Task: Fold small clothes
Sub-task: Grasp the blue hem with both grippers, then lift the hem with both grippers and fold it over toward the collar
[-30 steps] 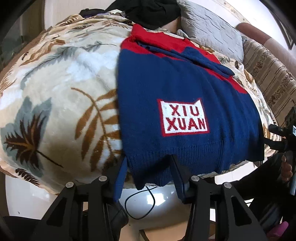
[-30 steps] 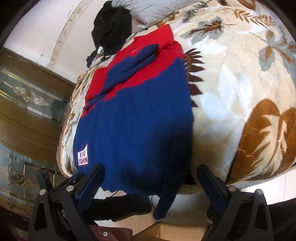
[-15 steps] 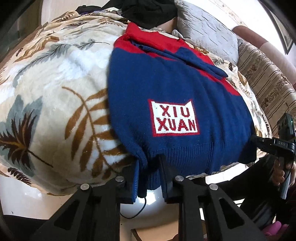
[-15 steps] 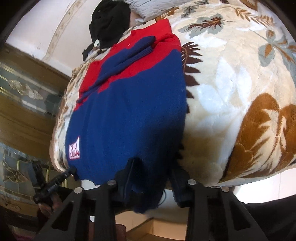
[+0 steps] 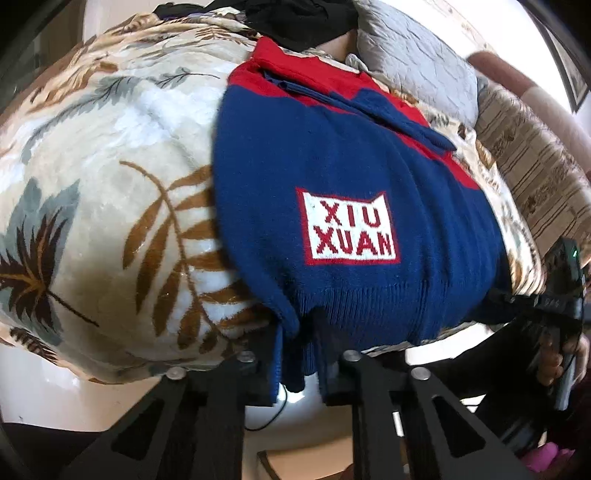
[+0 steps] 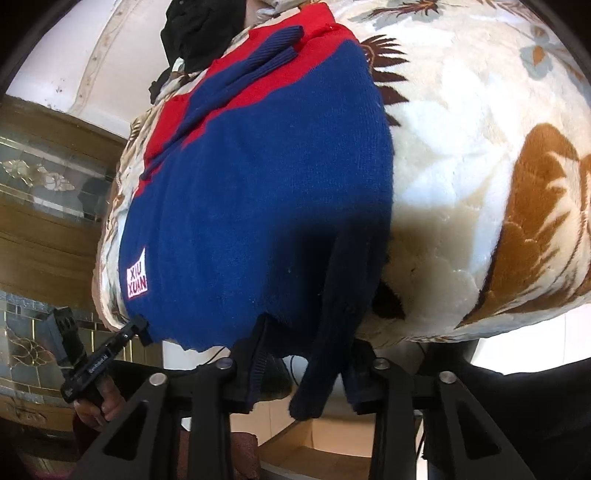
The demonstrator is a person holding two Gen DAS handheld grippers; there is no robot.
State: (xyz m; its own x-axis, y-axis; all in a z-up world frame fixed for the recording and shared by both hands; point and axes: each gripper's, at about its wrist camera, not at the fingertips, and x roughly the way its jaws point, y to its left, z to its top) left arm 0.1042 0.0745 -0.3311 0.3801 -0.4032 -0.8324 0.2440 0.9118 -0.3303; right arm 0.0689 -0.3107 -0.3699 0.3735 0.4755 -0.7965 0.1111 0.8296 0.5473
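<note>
A navy and red knit sweater (image 5: pixel 351 155) with a white "XIU XUAN" patch (image 5: pixel 349 229) lies flat on a leaf-patterned blanket (image 5: pixel 110 184), one blue sleeve (image 5: pixel 369 107) folded across its red top. My left gripper (image 5: pixel 301 354) is shut on the hem at the sweater's near left corner. In the right wrist view the sweater (image 6: pixel 258 184) fills the middle, and my right gripper (image 6: pixel 306 354) is closing on the bunched hem at the near right corner, its pads pressing the cloth. A dark flap of the hem hangs down between its fingers.
A black garment (image 5: pixel 303 18) and a grey quilted pillow (image 5: pixel 417 62) lie beyond the sweater. A striped sofa back (image 5: pixel 535 177) runs along the right. A wood and glass cabinet (image 6: pixel 44 177) stands left of the bed. A thin cable (image 5: pixel 273 417) lies on the pale floor below.
Both grippers went from wide open around the hem to closed on it. The right one edged in towards the sweater's corner, and the hem is now bunched at both corners.
</note>
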